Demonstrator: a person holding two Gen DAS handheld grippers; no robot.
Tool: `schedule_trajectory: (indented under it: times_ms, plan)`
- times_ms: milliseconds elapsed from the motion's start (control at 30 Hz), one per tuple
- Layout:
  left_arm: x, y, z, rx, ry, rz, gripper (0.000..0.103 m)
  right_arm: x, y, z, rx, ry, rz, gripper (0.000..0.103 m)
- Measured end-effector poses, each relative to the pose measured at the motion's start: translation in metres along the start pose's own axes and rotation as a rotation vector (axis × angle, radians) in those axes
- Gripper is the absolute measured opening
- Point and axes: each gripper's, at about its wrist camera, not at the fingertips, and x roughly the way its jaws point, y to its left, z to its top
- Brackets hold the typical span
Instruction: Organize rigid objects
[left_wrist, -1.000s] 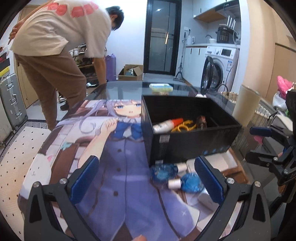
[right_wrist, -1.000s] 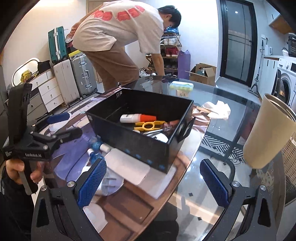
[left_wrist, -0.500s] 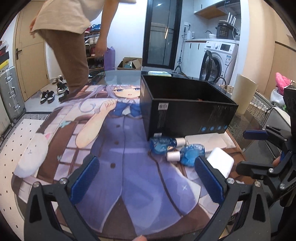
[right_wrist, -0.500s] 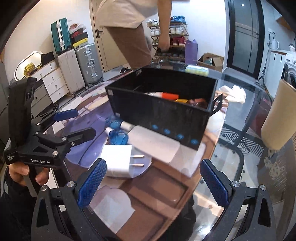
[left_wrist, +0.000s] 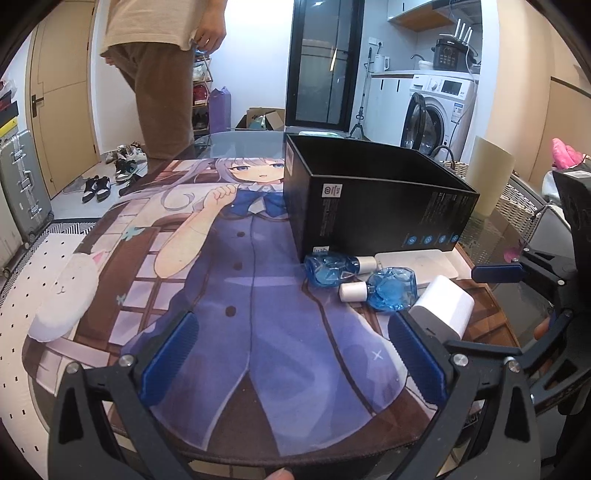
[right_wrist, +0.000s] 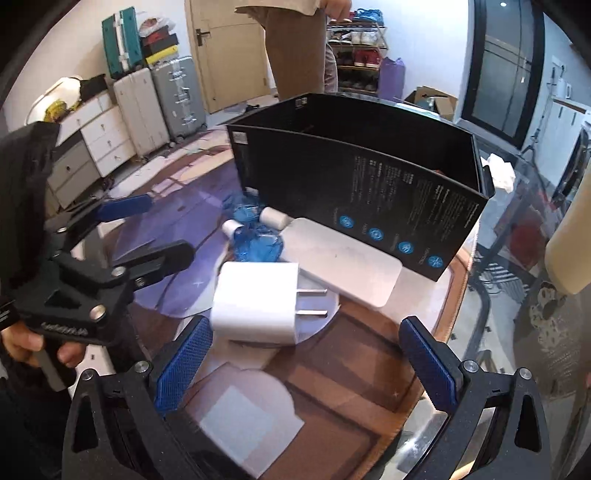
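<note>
A black open box (left_wrist: 376, 206) stands on the printed mat; it also shows in the right wrist view (right_wrist: 354, 184). In front of it lie two blue bottles with white caps (left_wrist: 332, 267) (left_wrist: 388, 290), a flat white power bank (left_wrist: 417, 260) (right_wrist: 343, 262) and a white plug charger (left_wrist: 443, 306) (right_wrist: 258, 302). My left gripper (left_wrist: 291, 354) is open and empty, low over the mat, left of the charger. My right gripper (right_wrist: 306, 358) is open and empty, just short of the charger.
A printed anime mat (left_wrist: 229, 280) covers the round glass table (right_wrist: 480, 258). A beige cup (left_wrist: 493, 177) stands right of the box. A person (left_wrist: 162, 74) stands beyond the table. Suitcases (right_wrist: 159, 103) and a washing machine (left_wrist: 439, 110) line the room.
Both grippers have dropped lower and closer to the table, so the box's inside is hidden now. The right gripper has come up to the charger. The person has straightened up.
</note>
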Motion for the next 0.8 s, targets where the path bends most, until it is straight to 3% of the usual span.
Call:
schedule_trajectory:
  times_ms: [300,800]
  plan:
    - [0.004,-0.004,0.004,0.008,0.003,-0.005,0.103,0.008,-0.015,0.003,0.073,0.009,-0.039,0.102]
    - [0.013,-0.025,0.016,0.04,0.03,-0.034,0.103,-0.004,-0.045,-0.014,0.077,0.017,-0.086,0.102]
